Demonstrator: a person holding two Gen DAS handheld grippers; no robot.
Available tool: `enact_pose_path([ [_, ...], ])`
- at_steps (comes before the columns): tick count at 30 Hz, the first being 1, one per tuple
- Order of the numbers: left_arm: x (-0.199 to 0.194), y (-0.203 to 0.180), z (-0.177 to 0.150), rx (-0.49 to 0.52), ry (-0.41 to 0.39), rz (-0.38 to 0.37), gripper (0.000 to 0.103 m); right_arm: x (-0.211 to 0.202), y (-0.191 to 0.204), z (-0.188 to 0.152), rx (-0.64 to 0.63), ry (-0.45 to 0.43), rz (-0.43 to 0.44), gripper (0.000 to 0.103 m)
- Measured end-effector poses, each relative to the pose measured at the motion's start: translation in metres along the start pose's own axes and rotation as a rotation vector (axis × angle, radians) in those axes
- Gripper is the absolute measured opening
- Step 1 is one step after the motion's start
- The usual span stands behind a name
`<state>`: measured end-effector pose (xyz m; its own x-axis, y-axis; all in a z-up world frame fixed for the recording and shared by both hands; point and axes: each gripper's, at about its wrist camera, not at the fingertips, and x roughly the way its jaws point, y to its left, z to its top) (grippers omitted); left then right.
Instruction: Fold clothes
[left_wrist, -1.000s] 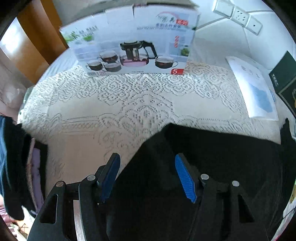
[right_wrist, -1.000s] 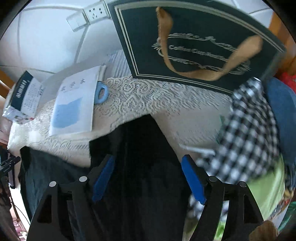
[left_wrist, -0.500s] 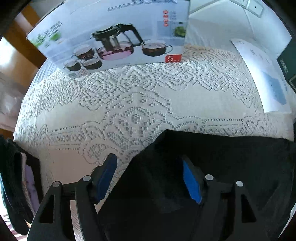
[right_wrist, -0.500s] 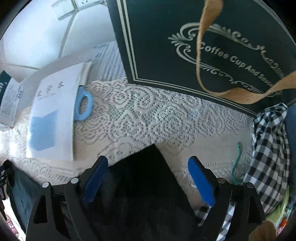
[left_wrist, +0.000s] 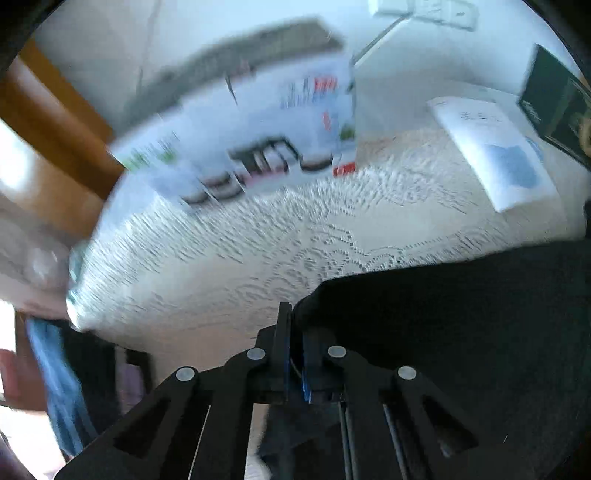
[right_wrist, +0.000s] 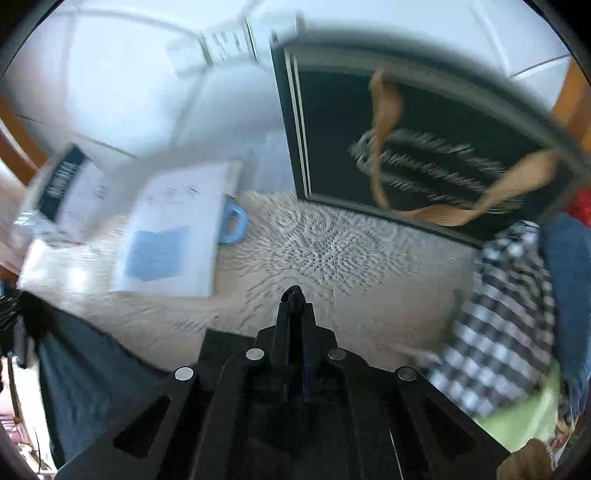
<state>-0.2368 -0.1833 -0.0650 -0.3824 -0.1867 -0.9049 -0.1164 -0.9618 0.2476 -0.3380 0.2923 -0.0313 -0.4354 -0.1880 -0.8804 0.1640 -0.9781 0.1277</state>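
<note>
I have both sets of jaws, just closed, pinching corners of the dark garment (left_wrist: 461, 332) on the lace-covered desk (left_wrist: 229, 266), left gripper (left_wrist: 291, 325) and right gripper (right_wrist: 293, 301); I should lift evenly, keeping the edge taut

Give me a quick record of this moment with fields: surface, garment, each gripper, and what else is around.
surface: table under a white lace cloth
garment: black garment, lying on the cloth's near edge
left gripper: jaws just closed, pinching a corner of the garment
right gripper: jaws just closed, a dark fold of fabric pinched at the tips
far side: tea set box, white booklet, dark gift bag
right of the table: checked cloth
image quality: both views motion-blurred
</note>
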Motion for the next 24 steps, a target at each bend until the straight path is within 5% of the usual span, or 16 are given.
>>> enact_pose_path([
  [3,-0.042,-0.005,-0.026,0.11,-0.129,0.073,0.005,-0.062,-0.001,-0.041,-0.001,-0.088,0.049,0.004],
  [6,-0.067,-0.014,-0.055,0.198,-0.179,0.138,0.007,-0.104,0.002,-0.102,-0.008,-0.098,0.074,0.004],
  [9,-0.07,-0.018,-0.104,0.234,-0.121,0.135,0.007,-0.115,0.004,-0.176,0.005,0.017,0.086,0.006],
  [11,-0.068,-0.02,-0.133,0.23,-0.05,0.076,0.021,-0.106,-0.003,-0.223,0.046,0.134,0.073,0.013],
  [13,-0.063,-0.019,-0.163,0.193,0.017,-0.017,0.038,-0.101,-0.013,-0.255,0.096,0.196,0.048,0.039],
  [18,-0.075,0.003,-0.194,0.013,0.022,-0.166,0.043,-0.111,-0.04,-0.293,0.214,0.196,0.019,0.04],
  [20,-0.079,0.023,-0.185,-0.106,0.002,-0.171,0.052,-0.119,-0.046,-0.287,0.232,0.157,0.013,0.04],
  [24,-0.073,0.061,-0.162,-0.322,-0.003,-0.137,0.053,-0.13,-0.056,-0.262,0.25,0.092,-0.022,0.046],
])
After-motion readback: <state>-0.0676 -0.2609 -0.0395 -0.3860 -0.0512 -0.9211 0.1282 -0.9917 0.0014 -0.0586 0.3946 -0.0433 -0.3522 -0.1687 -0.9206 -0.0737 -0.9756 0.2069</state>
